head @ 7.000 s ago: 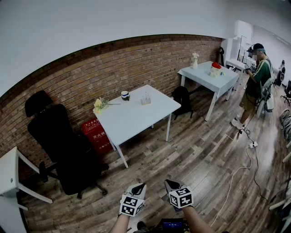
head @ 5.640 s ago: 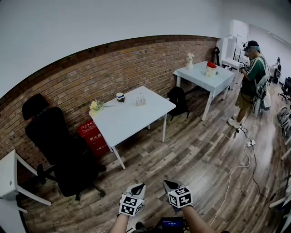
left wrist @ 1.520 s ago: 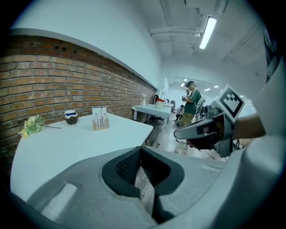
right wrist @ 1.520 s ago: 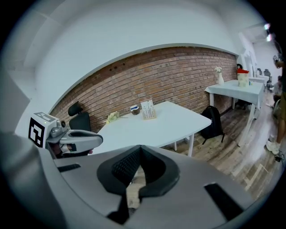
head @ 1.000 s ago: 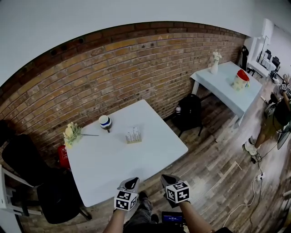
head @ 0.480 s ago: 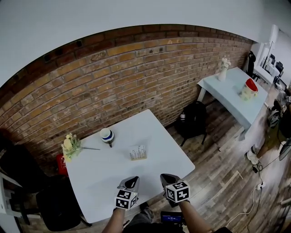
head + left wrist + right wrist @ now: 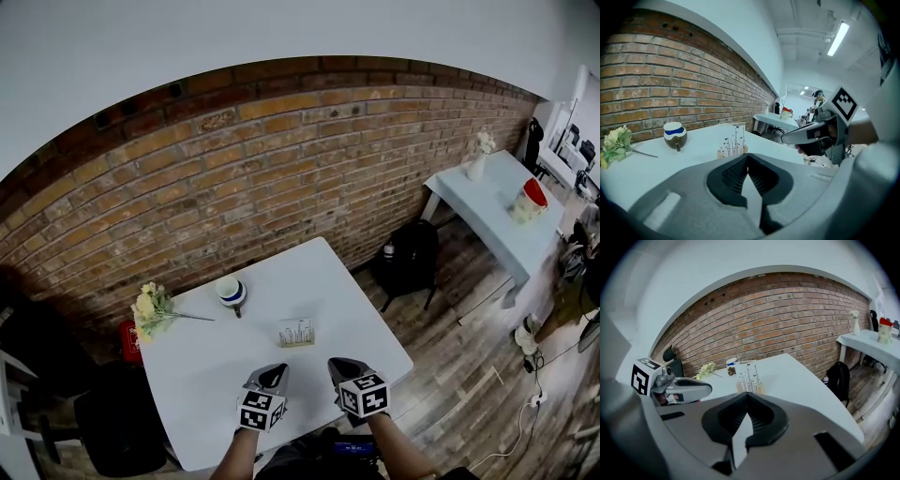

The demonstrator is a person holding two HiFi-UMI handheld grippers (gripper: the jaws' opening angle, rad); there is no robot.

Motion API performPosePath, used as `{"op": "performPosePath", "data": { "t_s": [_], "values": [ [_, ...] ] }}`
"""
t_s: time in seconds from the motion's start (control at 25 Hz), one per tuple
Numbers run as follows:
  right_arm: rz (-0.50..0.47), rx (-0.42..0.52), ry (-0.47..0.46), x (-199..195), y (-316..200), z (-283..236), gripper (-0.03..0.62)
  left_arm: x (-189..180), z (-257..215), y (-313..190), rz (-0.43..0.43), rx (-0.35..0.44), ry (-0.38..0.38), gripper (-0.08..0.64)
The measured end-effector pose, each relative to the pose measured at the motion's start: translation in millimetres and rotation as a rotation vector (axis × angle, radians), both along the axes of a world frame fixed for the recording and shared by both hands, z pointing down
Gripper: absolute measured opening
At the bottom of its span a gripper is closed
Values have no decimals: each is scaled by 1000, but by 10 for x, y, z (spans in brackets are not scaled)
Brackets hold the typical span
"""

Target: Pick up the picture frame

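Picture frame [image 7: 296, 332], small and white, waits untouched on the white worktop [image 7: 199, 377]; left tool [image 7: 273, 374] and right tool [image 7: 338, 367], both pinched tight and empty, should next reach it and open.

free: bare table [image 7: 208, 375] up to frame [image 7: 297, 332] | obstacles: cup [image 7: 231, 291], flowers [image 7: 148, 305] back left

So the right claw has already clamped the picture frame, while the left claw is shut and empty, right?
Not quite. The right claw is shut and empty too. The right gripper view shows the picture frame standing on the white table ahead of it, untouched. The left claw is indeed shut and empty.
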State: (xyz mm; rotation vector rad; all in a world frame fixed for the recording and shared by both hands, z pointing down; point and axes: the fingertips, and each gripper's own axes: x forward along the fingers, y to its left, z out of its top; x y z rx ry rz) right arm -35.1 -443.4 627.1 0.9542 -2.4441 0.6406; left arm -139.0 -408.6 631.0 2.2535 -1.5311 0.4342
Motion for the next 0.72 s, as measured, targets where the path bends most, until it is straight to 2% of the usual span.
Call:
{"op": "performPosePath", "data": {
  "t_s": [0.44, 0.72],
  "values": [
    [-115, 44, -28, -218, -228, -233, 8, -60, -203, -177, -91, 42, -14, 12],
    [-136, 58, -49, -230, -262, -320, 8, -9, -306, -207, -99, 60, -35, 12]
  ]
}}
